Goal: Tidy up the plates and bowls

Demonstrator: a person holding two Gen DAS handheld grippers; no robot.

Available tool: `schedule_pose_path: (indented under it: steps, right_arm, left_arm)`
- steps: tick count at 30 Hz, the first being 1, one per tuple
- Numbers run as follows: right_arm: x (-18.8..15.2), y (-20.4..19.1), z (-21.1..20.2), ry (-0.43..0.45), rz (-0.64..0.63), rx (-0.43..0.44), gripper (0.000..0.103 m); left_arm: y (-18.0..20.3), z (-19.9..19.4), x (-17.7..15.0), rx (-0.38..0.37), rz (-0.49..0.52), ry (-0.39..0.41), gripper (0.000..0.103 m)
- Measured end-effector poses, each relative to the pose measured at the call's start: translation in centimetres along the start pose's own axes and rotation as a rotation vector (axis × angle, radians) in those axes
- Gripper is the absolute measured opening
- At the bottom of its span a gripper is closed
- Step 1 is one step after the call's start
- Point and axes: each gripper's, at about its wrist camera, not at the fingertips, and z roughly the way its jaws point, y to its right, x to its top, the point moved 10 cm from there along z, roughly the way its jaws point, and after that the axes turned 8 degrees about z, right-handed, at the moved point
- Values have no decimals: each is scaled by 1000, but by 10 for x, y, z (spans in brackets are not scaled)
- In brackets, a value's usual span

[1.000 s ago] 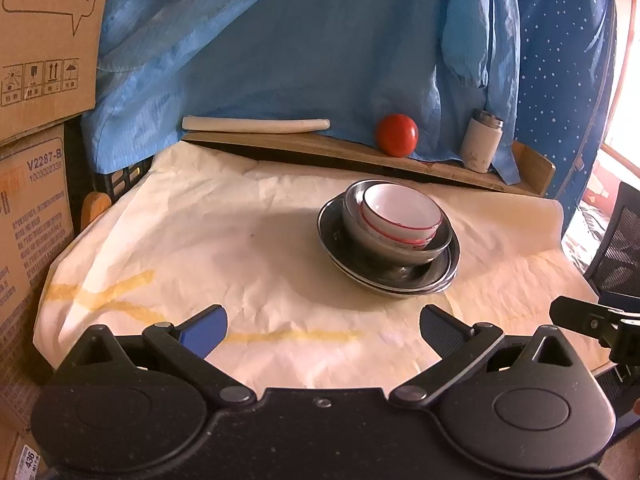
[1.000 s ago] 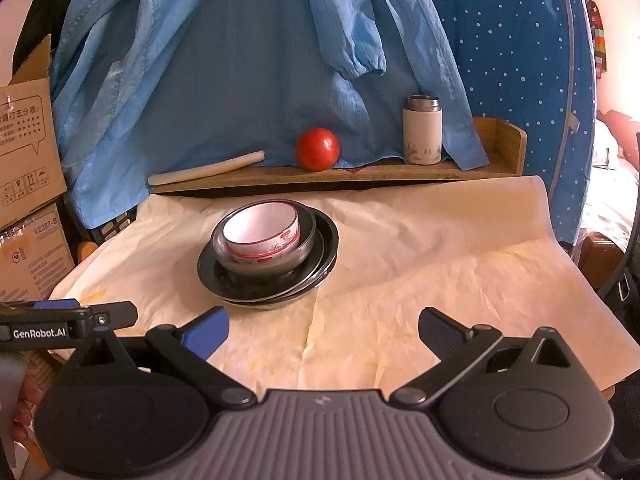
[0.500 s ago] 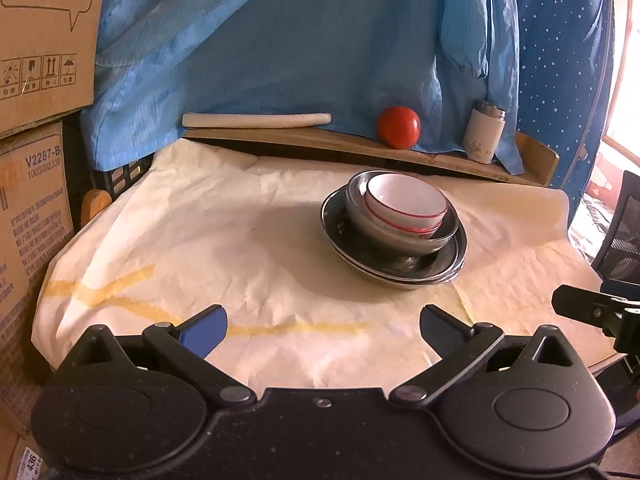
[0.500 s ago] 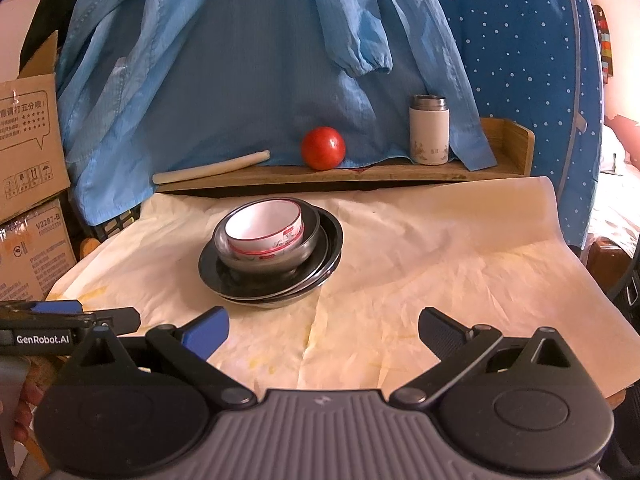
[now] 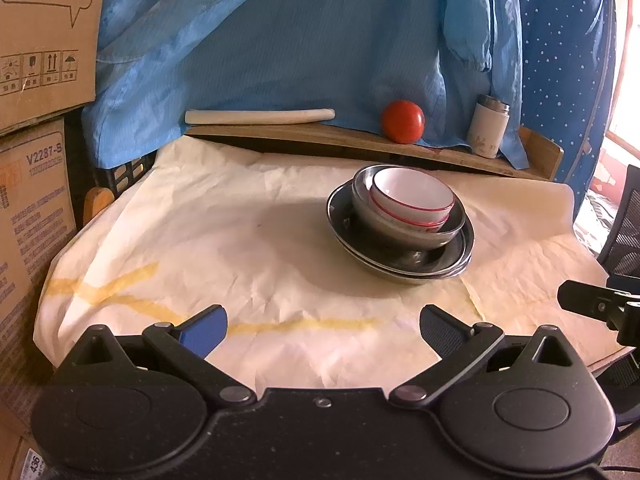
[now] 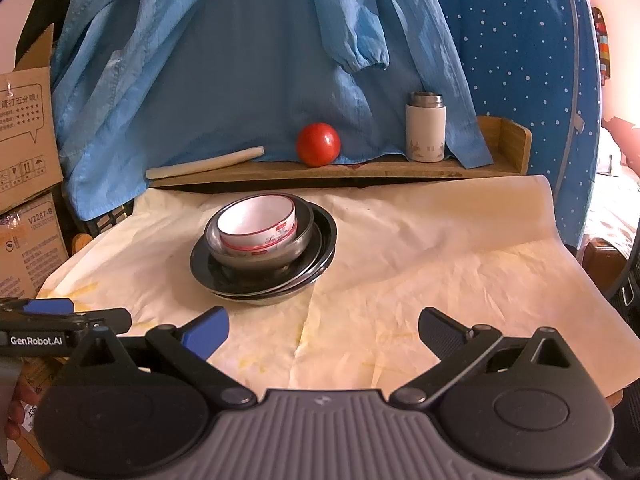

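A white bowl with a red rim (image 5: 412, 196) (image 6: 258, 224) sits nested in a steel bowl (image 5: 400, 236) (image 6: 280, 254), which rests on stacked dark steel plates (image 5: 448, 268) (image 6: 320, 256) on the paper-covered table. My left gripper (image 5: 322, 330) is open and empty, low at the table's near edge, well short of the stack. My right gripper (image 6: 324, 330) is open and empty, also short of the stack. Each gripper shows at the edge of the other's view.
A wooden shelf (image 6: 360, 170) at the back holds a rolled white stick (image 6: 204, 164), a red tomato (image 6: 318, 144) and a white flask (image 6: 425, 128). Blue cloth hangs behind. Cardboard boxes (image 5: 36, 160) stand at the left. A black chair (image 5: 624, 240) is at the right.
Both grippers have drawn back and risen slightly, so the stack sits a little farther away. Both stay open. The stack has not moved.
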Motion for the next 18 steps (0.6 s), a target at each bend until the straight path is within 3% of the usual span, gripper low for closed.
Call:
schedule_pose_path:
  steps: [18]
  right_arm:
    - [-1, -2, -1, -8, -2, -3, 103]
  left_arm:
    - [-3, -6, -1, 9, 0, 8, 102]
